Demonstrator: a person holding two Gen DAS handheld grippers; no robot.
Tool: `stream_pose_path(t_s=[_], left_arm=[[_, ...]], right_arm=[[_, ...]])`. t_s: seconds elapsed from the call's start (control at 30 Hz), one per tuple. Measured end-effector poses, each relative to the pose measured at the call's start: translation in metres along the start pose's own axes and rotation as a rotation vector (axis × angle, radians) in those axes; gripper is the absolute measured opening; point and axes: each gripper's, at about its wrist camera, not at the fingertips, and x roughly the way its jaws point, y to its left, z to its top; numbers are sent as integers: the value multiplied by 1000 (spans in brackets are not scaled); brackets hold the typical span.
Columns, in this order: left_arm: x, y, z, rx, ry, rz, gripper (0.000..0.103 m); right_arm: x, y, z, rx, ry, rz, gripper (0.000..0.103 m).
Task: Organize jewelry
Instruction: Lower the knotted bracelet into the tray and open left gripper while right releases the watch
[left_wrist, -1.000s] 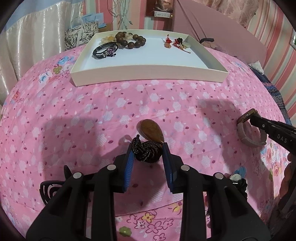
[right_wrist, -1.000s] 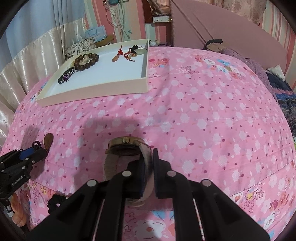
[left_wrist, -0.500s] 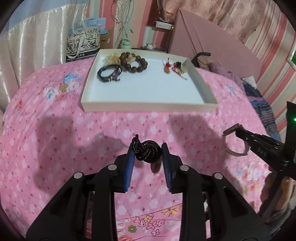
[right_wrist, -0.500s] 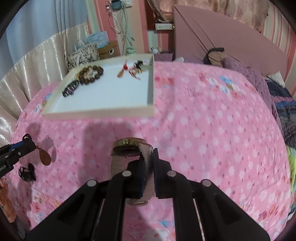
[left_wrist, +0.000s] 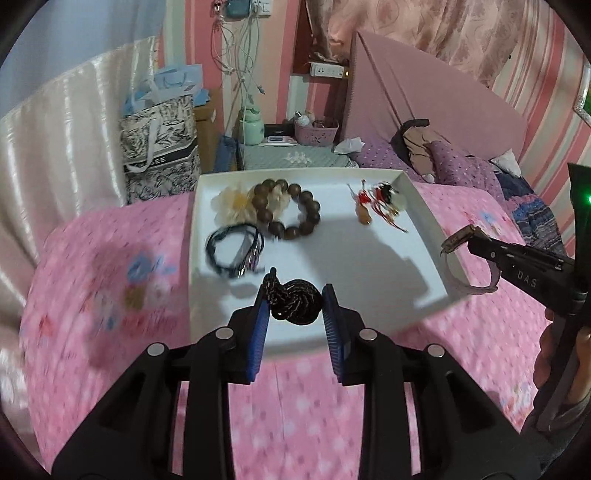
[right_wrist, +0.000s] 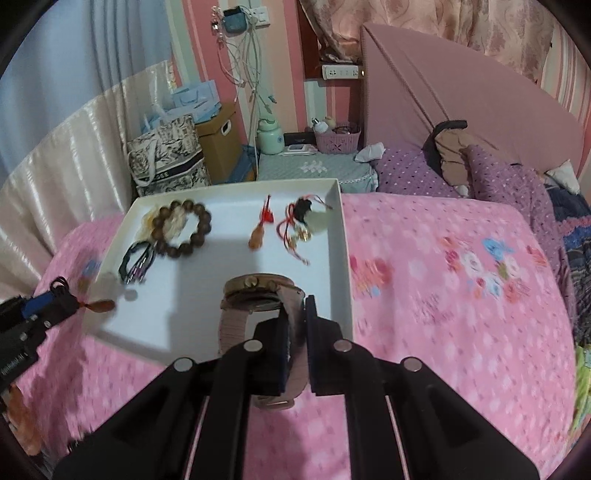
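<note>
Both tongs grip: left gripper (left_wrist: 295, 306) pinches my black braided cord knot (left_wrist: 295, 301), soft, pendant dangling; right gripper (right_wrist: 295, 332) clamps the pink-strapped gold watch (right_wrist: 258, 295) by its limp strap, over the white tray (right_wrist: 341, 236).

Left gripper (left_wrist: 295, 306) angled downward, blue pads clamped, part-closed. Right gripper (right_wrist: 295, 325) likewise tilted down, jaws nearly together, clamped. Both held aloft.
</note>
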Motion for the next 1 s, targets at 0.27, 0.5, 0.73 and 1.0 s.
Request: stream_pose_path(t_s=[0.27, 0.5, 0.73, 1.0], left_arm=[[65, -5, 29, 36, 48, -2, 27], [89, 0, 33, 95, 43, 20, 28], [91, 5, 27, 63, 39, 45, 28], [92, -7, 22, 70, 37, 79, 28]], right_arm=[[56, -12, 26, 52, 27, 13, 8], [87, -12, 24, 25, 46, -28, 8], [97, -8, 23, -7, 20, -57, 8], [98, -8, 23, -26, -11, -77, 7]])
